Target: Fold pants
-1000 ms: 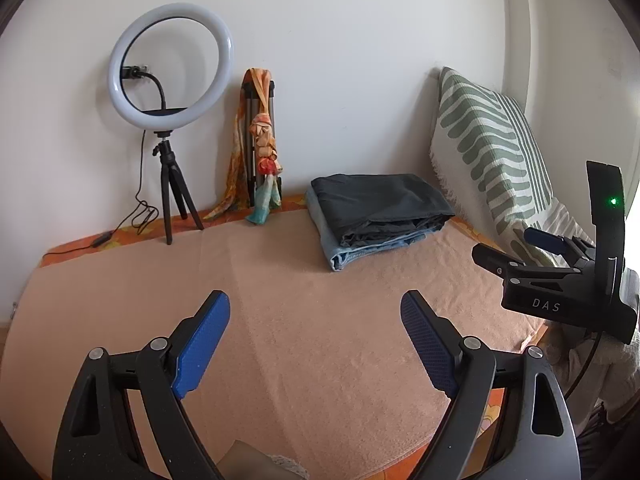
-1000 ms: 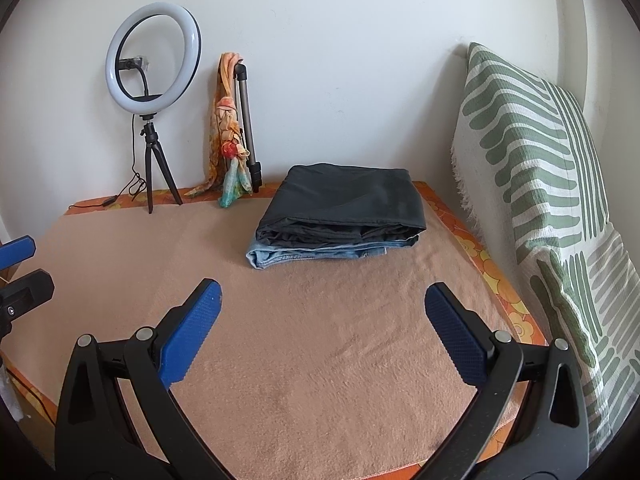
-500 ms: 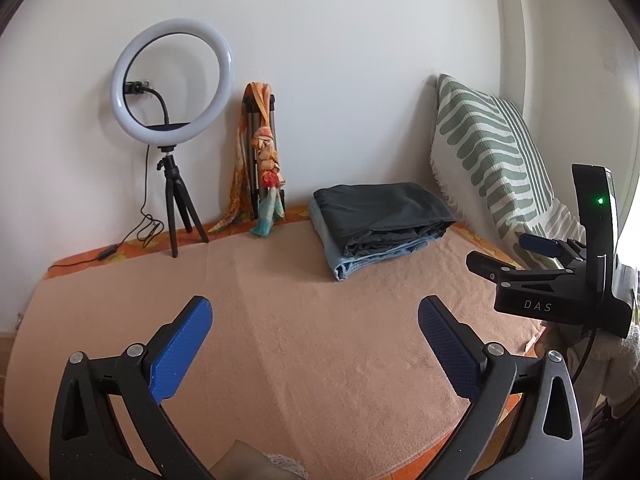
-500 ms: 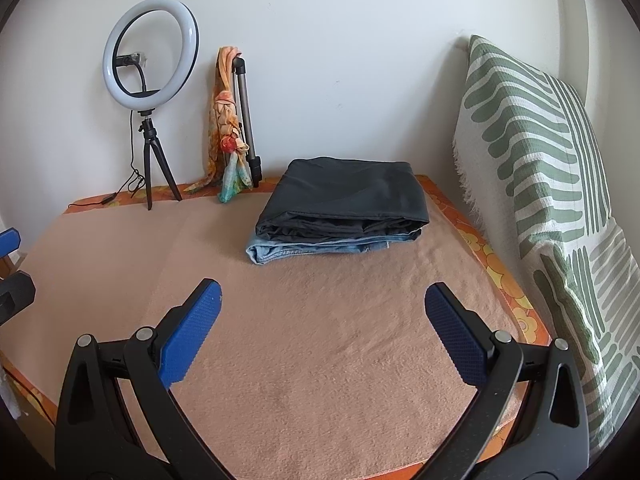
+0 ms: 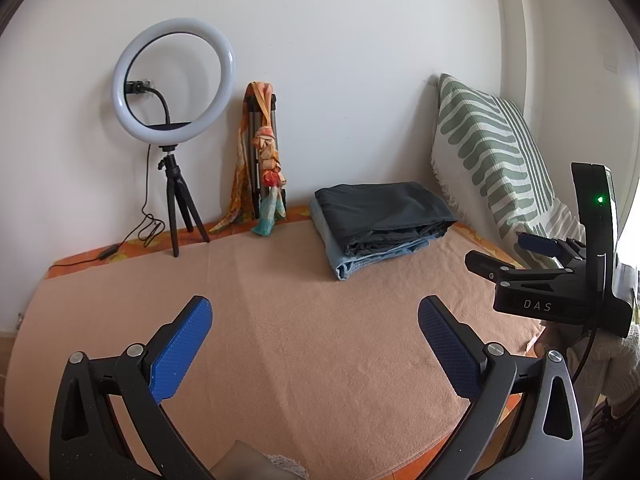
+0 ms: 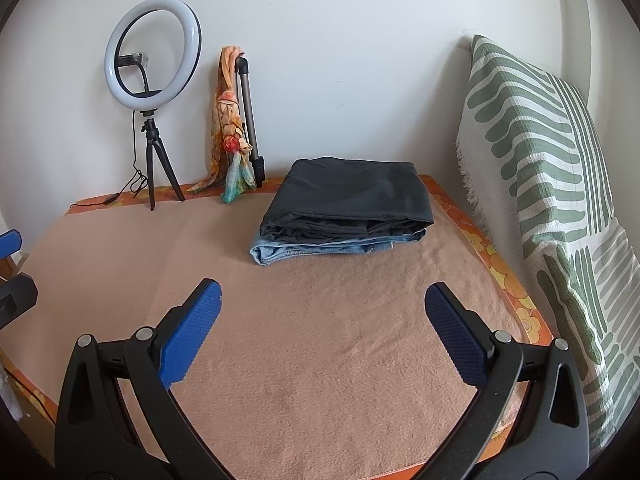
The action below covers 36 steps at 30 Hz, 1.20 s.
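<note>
Two folded pairs of pants lie stacked at the back of the bed: dark grey pants point(image 5: 380, 210) point(image 6: 352, 196) on top of light blue jeans point(image 5: 360, 262) point(image 6: 320, 250). My left gripper point(image 5: 314, 308) hovers over the near part of the peach blanket point(image 5: 300, 340), jaws wide open and empty. The right gripper point(image 6: 323, 290) is also open with nothing between its blue pads, well short of the stack. In the left wrist view the right gripper point(image 5: 508, 250) shows from the side at the right edge.
A ring light on a small tripod point(image 5: 172, 80) point(image 6: 152, 54) and a folded tripod draped with an orange scarf point(image 5: 262, 160) point(image 6: 232, 120) stand against the back wall. A green-striped white pillow point(image 6: 552, 184) point(image 5: 488, 152) leans along the right side.
The left gripper's jaws have spread wider apart. The right gripper and the stacked pants have stayed as they were.
</note>
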{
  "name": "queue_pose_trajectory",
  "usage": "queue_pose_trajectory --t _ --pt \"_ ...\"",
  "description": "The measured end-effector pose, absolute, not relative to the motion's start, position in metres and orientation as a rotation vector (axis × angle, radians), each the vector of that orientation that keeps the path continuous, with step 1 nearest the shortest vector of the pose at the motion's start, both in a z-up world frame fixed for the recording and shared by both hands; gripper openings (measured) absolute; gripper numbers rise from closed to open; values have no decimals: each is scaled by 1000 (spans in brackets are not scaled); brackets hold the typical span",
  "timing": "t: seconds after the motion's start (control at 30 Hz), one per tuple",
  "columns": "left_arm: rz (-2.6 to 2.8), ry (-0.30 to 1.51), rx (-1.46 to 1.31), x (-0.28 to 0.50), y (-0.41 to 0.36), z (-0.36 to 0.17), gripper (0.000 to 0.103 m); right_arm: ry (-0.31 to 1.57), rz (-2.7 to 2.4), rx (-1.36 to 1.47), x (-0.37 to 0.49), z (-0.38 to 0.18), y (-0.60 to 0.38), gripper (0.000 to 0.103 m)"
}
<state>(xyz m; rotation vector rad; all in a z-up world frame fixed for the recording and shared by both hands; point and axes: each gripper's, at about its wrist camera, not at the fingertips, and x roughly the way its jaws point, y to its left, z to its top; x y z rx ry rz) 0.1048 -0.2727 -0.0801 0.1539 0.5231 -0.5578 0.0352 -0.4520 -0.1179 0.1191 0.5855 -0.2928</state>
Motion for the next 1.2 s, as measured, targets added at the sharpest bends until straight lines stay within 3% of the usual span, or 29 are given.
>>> queue_pose_trajectory --t 1.2 --pt "-565 526 160 105 -271 -82 103 592 -277 125 39 -120 -450 103"
